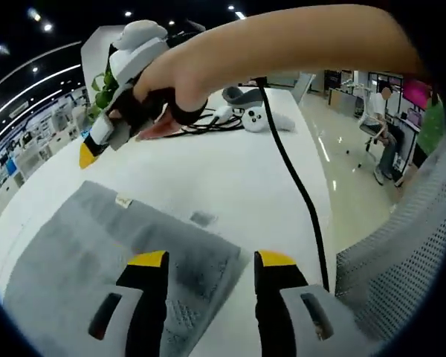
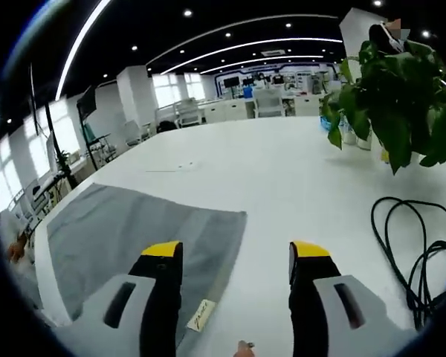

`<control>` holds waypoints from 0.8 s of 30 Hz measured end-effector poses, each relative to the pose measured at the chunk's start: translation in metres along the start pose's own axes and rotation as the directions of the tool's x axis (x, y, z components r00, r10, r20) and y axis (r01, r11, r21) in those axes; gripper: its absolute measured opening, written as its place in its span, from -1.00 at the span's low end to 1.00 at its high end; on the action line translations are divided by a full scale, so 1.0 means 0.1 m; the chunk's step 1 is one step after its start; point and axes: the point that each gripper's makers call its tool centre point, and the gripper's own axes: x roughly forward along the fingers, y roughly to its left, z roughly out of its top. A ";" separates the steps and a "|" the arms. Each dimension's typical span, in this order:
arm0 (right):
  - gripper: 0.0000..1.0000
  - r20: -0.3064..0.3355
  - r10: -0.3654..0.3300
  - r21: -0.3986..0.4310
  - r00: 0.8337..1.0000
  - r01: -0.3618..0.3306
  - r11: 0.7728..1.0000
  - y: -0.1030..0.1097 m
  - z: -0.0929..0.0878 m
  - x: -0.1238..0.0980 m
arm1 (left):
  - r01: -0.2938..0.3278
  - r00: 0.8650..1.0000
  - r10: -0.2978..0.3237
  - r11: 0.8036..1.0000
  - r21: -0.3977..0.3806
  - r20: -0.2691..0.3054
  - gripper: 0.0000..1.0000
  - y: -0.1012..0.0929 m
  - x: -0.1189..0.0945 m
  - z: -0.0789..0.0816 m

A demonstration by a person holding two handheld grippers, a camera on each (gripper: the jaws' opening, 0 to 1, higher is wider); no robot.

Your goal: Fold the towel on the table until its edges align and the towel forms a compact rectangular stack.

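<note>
— Any containers in sight?

— One, I think. In the right gripper view a leafy green plant (image 2: 401,104) stands at the far right of the white table (image 2: 282,186), and something pale sits under its leaves that may be a pot; it is too hidden to be sure.

— And the towel?

— The grey towel (image 1: 111,260) lies flat on the table, spread out, near the table's edge. In the left gripper view it shows a ribbed band along the near end, a small white tag (image 1: 123,200) at its far edge and a small grey label (image 1: 201,219) just off one corner. In the right gripper view the towel (image 2: 134,230) looks smooth, with the tag (image 2: 201,316) at its near corner.

— The grippers?

— The left gripper (image 1: 212,260) has its yellow-tipped jaws wide apart with nothing between them, the left jaw over the towel's corner. The right gripper (image 2: 238,249) is also spread wide and empty, one jaw above the towel's edge, the other over bare table. In the left gripper view a hand (image 1: 178,82) holds the right gripper (image 1: 93,145) above the table.

— Anything else?

— A black cable (image 2: 416,245) coils beside the plant, and white controllers (image 1: 264,119) rest farther along the table.
</note>
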 end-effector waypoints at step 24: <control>-0.24 -0.077 -0.015 -0.081 0.997 0.009 0.997 -0.09 -0.21 0.55 | 0.036 0.997 -0.034 0.999 -0.030 0.064 -0.81 0.03 0.13 -0.05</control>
